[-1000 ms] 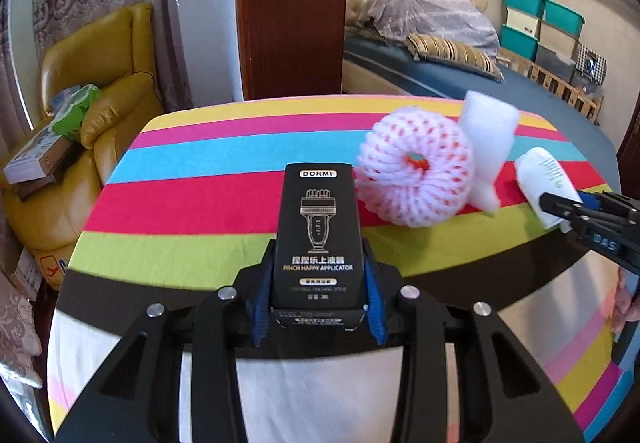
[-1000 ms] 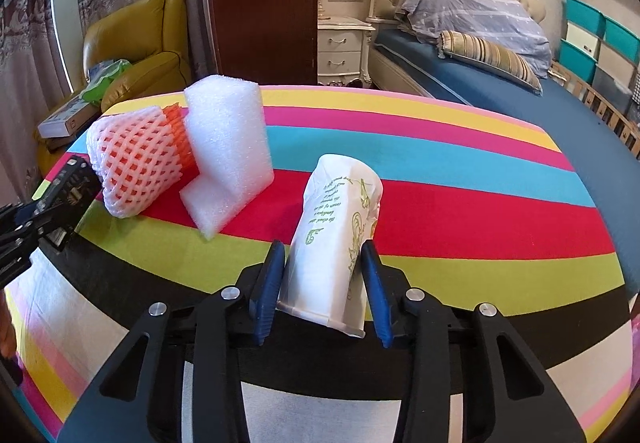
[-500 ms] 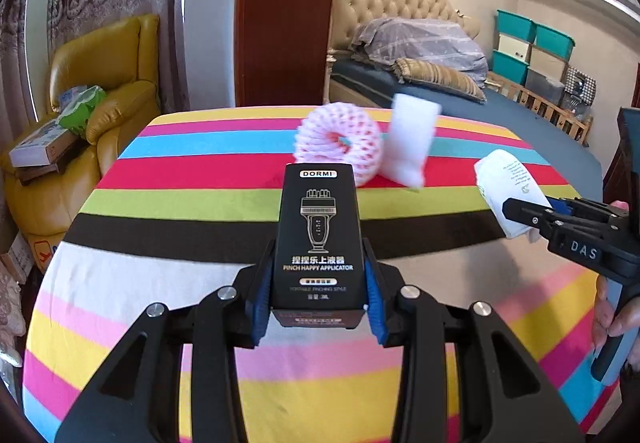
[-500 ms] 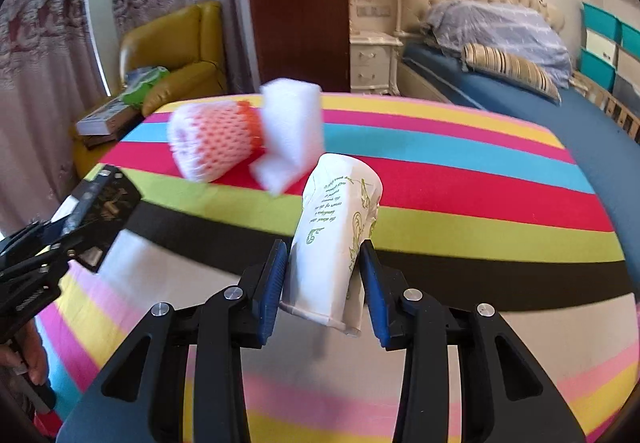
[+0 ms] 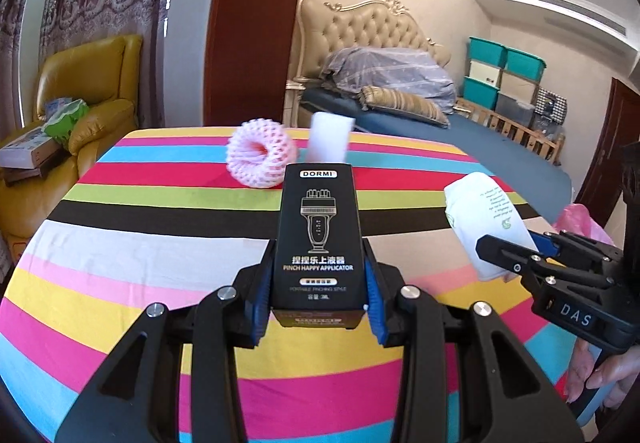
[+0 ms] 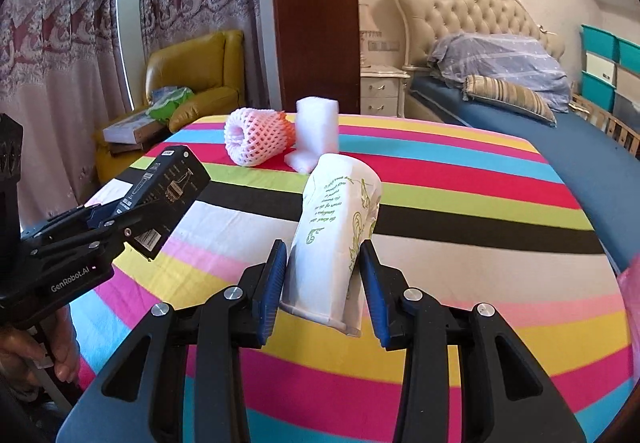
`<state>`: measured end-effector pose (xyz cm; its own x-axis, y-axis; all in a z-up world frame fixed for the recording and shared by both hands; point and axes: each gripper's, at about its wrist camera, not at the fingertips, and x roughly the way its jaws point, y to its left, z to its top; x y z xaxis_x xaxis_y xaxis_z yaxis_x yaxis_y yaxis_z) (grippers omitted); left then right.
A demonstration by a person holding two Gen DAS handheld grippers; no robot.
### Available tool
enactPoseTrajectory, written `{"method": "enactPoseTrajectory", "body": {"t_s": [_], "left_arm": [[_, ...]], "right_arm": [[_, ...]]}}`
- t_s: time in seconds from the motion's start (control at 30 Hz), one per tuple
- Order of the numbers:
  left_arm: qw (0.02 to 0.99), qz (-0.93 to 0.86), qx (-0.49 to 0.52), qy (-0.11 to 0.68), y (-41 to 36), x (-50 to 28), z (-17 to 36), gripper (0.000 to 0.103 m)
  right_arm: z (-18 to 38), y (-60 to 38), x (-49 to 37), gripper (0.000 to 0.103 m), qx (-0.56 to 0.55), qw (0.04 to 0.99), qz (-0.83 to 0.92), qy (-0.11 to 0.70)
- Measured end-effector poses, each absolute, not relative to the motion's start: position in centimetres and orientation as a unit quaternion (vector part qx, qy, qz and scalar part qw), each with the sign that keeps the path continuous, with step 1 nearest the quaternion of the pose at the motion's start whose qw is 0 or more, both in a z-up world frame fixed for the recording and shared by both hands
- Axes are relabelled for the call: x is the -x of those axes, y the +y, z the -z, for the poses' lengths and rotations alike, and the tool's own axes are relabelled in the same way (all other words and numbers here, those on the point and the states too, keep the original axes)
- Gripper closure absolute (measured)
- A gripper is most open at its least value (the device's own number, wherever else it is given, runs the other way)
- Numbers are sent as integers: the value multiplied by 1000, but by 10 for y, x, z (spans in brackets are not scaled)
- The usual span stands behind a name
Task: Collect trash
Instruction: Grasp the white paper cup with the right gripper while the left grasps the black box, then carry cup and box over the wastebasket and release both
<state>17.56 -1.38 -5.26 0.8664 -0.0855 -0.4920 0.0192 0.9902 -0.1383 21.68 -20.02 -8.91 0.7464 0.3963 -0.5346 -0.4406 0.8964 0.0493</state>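
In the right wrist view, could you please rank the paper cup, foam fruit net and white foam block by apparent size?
1. White paper cup, though it is nearest the camera.
2. Pink foam fruit net.
3. White foam block.

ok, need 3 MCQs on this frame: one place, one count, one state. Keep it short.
1. Where does the white foam block stand?
A. right beside the foam fruit net, at the table's far end
B. on the yellow armchair
C. on the bed

2. How many pieces of trash lie on the striped table, unheld?
A. none
B. two
C. four

3. What is the left tool doing?
A. open and empty
B. shut on the black box
C. shut on the paper cup

Answers: 1 A, the block and net sit together near the far edge. 2 B, only net and block rest on the cloth. 3 B, the blue pads press the box's sides; the right tool has the cup.
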Motion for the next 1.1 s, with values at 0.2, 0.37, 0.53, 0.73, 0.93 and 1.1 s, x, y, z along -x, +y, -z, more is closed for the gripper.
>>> {"method": "enactPoseTrajectory", "body": {"t_s": [0.2,0.37,0.53,0.73,0.93,1.1], "left_arm": [[969,36,51,240,-38,-164,47,65],[972,40,44,227,-47,-159,42,65],[974,50,31,220,-60,-155,39,65],[975,68,13,210,-81,-150,33,65],[974,93,-4,204,-105,-156,28,65],[972,122,-9,199,-130,-160,22,65]], "right_arm": [[89,-221,-201,66,23,939,-216,269],[87,-239,-190,66,12,944,-204,260],[86,-257,-182,66,5,949,-190,250],[84,-279,-177,66,-9,954,-173,244],[81,-302,-171,66,-19,958,-160,235],[80,-319,-163,66,-17,963,-145,225]]}}
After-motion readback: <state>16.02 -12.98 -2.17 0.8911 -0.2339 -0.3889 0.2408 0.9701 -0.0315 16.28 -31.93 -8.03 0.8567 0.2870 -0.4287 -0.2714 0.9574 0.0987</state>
